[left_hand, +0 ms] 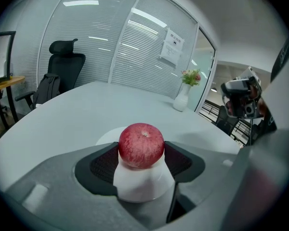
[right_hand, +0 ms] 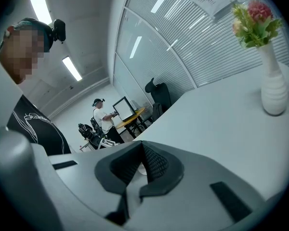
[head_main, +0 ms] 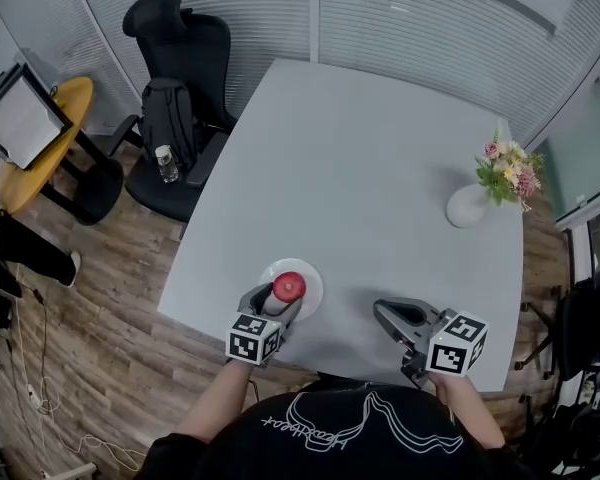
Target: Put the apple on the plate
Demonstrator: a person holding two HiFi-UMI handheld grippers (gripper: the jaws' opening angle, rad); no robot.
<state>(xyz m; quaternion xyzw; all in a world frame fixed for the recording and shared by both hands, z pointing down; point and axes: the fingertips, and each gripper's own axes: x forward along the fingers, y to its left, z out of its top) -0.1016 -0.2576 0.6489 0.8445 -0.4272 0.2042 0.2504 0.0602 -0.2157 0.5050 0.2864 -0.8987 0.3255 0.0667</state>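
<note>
Here, the left gripper (left_hand: pixel 141 154) has its fingers (left_hand: pixel 105 163) parted to the apple's width, with both ribbed pads pressed against the sides of the red apple (left_hand: pixel 141 145). The apple sits directly over the white plate (left_hand: pixel 139 189); contact between the two cannot be confirmed. The plate lies near the front edge of the grey tabletop (head_main: pixel 360 188). The right gripper (right_hand: pixel 142 149) is well apart to the right, low over the tabletop, its fingers (right_hand: pixel 157 166) brought together on nothing. A white vase of flowers (head_main: pixel 467 206) stands near the right edge.
</note>
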